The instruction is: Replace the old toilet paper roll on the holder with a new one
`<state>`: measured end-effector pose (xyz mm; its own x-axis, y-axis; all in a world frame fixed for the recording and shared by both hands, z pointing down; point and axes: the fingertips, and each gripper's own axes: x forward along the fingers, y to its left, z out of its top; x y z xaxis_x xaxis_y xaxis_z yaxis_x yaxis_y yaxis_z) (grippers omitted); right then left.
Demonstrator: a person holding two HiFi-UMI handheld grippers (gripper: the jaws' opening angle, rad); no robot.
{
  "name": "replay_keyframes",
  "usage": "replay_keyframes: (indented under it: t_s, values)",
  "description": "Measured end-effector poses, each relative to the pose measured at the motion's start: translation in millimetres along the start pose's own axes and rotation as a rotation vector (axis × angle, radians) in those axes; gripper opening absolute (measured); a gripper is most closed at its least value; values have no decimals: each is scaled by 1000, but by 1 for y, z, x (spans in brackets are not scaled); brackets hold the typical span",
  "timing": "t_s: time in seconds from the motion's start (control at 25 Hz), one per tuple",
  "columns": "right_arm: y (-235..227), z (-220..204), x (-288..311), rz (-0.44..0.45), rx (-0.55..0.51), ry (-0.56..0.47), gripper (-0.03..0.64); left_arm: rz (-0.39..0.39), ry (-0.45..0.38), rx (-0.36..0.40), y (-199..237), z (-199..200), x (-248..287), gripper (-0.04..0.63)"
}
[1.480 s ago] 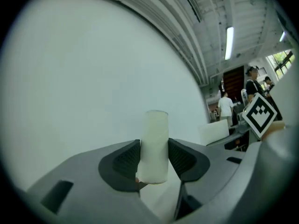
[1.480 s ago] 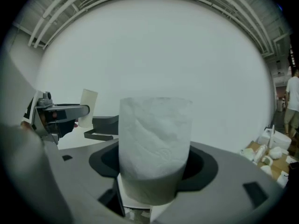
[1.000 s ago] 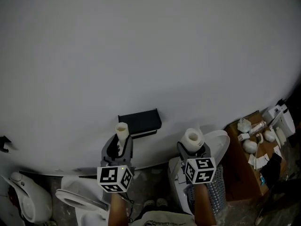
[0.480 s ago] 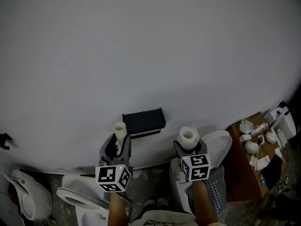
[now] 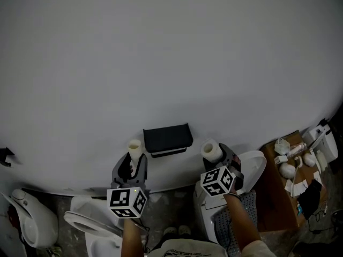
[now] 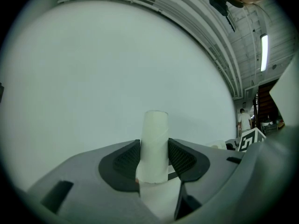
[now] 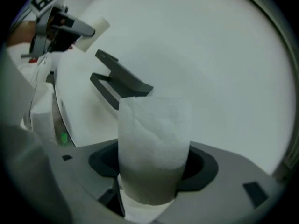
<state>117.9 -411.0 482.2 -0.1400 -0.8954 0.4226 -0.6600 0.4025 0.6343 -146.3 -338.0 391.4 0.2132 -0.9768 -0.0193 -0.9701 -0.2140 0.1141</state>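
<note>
- On the far wall (image 5: 161,58), low and centre, the black holder (image 5: 167,139) sits between my two claws. Its lower bar looks bare, with no roll on it that I can see.
- The left claw (image 5: 132,165) is clamped on the old cardboard tube (image 6: 155,139), with both pads pressed against its sides. The tube stands upright and pokes well above the jaws.
- I hold the tube left of the holder and apart from it. I read this as parking it out of the way, so the bar stays free for the other side.
- The right claw (image 5: 221,158) is gripping the new roll (image 7: 154,143) across its soft sides. The roll fills the gap between the jaws.
- The roll is just right of the holder and not touching it. The claw is tilted, and the roll's open end faces up and left. My guess is that the tilt lines the core up with the bar.
- Stage, as I judge it: the old roll is off and the new one is not yet on.
- Next I need the core threaded over the bar's free end. I cannot tell from here which end is open, so I should check before pushing.
- Risk: the paper is soft. Too hard a squeeze could flatten the core and make it snag on the bar.
- Below on the near left is a toilet (image 5: 86,226), and at the far right a cluttered table (image 5: 270,183). Neither is in the way.
</note>
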Motion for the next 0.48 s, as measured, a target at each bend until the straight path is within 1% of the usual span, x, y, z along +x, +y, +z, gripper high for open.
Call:
replay_keyframes:
  t_s: [0.08,0.2,0.28,0.4,0.48]
  values:
    - [-3,-4,10,-35,-141,32,308,4,0,0,3,0,-1,189]
    - [-5,-4,26,-87,-387,70,308,12,-2,3,7,1,-3,189]
    - [-3,-2,35,-109,-532,89,308,14,0,5,9,0,-4,189]
    - [0,2,44,-140,-703,114,307,23,-1,3,14,0,-6,189]
    - [2,3,48,-162,-787,126,307,32,-2,3,17,1,-8,189]
